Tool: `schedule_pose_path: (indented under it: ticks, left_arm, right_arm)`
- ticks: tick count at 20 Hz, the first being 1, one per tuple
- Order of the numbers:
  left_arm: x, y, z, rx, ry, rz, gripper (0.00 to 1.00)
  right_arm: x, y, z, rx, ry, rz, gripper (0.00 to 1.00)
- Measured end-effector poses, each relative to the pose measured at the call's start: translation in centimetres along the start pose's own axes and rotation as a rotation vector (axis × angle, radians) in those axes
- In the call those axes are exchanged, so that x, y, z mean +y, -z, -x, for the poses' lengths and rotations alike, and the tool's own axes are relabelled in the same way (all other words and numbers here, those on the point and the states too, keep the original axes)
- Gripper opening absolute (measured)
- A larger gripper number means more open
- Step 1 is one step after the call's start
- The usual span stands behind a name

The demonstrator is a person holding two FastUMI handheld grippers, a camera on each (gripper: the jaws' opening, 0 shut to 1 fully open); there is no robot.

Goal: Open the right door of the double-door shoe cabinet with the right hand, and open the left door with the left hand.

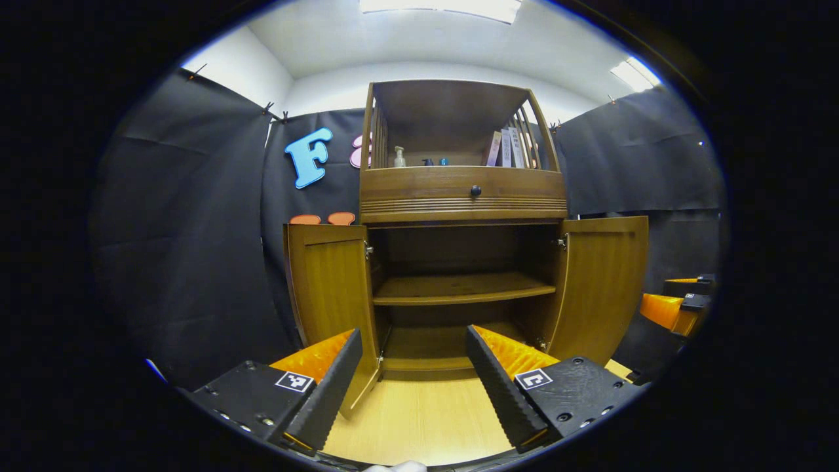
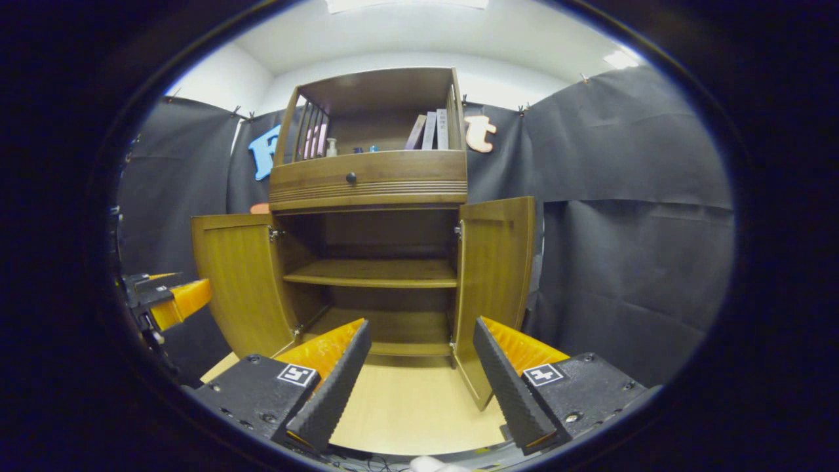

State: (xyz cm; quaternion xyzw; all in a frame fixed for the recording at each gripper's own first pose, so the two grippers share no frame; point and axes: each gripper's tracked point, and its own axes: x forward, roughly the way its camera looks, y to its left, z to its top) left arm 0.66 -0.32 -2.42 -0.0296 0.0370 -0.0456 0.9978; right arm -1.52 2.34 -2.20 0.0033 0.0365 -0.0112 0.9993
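Here the shoe cabinet stands on the floor with both doors swung wide.
Left door and right door stand outward; left gripper and right gripper both spread apart, gripping nothing, short of the cabinet's front edge.

A pale wooden floor carried a tall wooden shoe cabinet standing directly on it, both lower doors swung open, with its bare middle shelf holding no visible items.
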Motion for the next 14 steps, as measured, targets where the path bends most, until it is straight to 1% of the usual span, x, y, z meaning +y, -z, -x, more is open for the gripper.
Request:
schedule_pose_path:
  ticks: [3,7,14]
  left_arm:
    - [-0.8,0.7,0.0,0.020,0.001,-0.002,0.96]
    - [-0.5,0.8,0.1,0.016,-0.015,-0.024,0.96]
    - [0.3,0.7,0.2,0.006,-0.027,-0.032,0.96]
  right_arm:
    - [-0.4,0.4,-0.1,0.003,0.000,-0.011,1.00]
    - [-0.7,0.5,-0.2,0.002,0.004,-0.013,1.00]
    - [0.2,0.6,-0.3,0.001,-0.006,-0.002,1.00]
